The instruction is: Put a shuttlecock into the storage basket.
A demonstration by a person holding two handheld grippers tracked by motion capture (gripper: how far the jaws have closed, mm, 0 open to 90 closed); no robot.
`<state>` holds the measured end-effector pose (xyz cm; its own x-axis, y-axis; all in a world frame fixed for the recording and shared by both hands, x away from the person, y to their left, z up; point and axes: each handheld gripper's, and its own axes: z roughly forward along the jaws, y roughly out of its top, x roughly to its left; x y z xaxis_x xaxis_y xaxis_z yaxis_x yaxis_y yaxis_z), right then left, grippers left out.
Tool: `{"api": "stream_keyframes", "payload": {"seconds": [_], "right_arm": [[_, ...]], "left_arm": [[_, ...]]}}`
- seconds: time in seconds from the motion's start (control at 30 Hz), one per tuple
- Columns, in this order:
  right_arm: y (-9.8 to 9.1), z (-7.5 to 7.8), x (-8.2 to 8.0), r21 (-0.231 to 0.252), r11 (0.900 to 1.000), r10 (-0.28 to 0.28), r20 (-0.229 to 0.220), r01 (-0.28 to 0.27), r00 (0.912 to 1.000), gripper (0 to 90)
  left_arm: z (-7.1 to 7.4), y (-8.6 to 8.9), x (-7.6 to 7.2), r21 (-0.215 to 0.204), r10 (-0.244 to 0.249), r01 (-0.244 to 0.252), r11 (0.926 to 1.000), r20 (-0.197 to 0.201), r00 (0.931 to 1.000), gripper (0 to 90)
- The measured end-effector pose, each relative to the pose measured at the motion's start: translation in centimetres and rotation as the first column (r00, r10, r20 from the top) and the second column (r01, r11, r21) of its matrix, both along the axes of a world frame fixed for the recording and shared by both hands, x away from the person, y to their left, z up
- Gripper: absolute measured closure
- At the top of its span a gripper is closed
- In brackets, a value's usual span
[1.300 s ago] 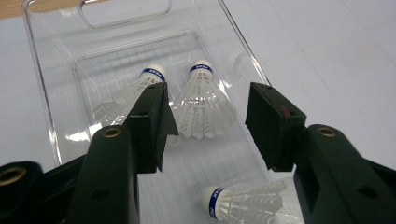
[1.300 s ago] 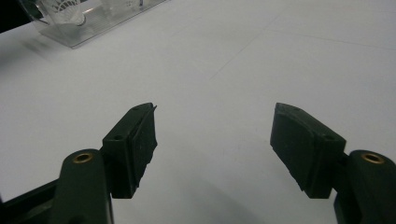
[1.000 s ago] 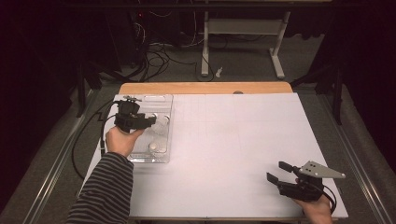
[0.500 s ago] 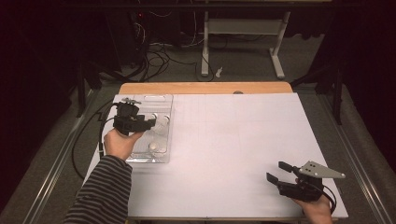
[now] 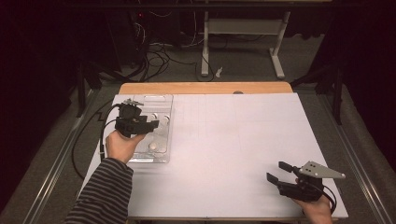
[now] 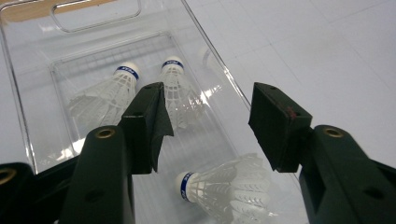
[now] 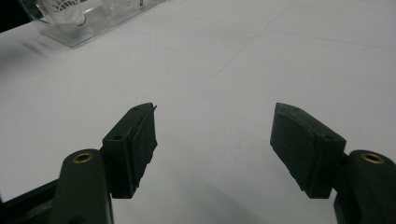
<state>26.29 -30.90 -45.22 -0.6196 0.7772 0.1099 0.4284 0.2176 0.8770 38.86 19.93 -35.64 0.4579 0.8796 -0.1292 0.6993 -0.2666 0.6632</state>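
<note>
Matte white counter (image 5: 233, 140), wooden far edge. Left tongs (image 6: 205, 121), blocky black pads, just been spreading, gripping nothing, poised over clear hard-plastic tray (image 6: 28, 116) at counter's left side. Three feathery white shuttlecocks (image 6: 229, 186), rounded cork tips blue-banded, lie inside. Right tongs (image 7: 212, 140) released, over bare counter.

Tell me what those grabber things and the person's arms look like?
Both are black. The left gripper trails a black cable, on an arm in a grey-and-black striped sleeve. The right gripper carries a grey three-cornered plate. The jaws are blocky, with brass-coloured rivets.
</note>
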Motion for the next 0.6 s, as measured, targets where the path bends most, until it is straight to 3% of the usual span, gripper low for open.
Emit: {"api": "stream_keyframes", "payload": {"seconds": [0.6], "right_arm": [[0.0,0.0,0.0,0.004,1.0,-0.004,-0.002,0.004,1.0,31.7]], "left_arm": [[-0.2,0.1,-1.2,-0.027,-0.001,0.002,0.9996,0.02,0.9998,44.7]]}}
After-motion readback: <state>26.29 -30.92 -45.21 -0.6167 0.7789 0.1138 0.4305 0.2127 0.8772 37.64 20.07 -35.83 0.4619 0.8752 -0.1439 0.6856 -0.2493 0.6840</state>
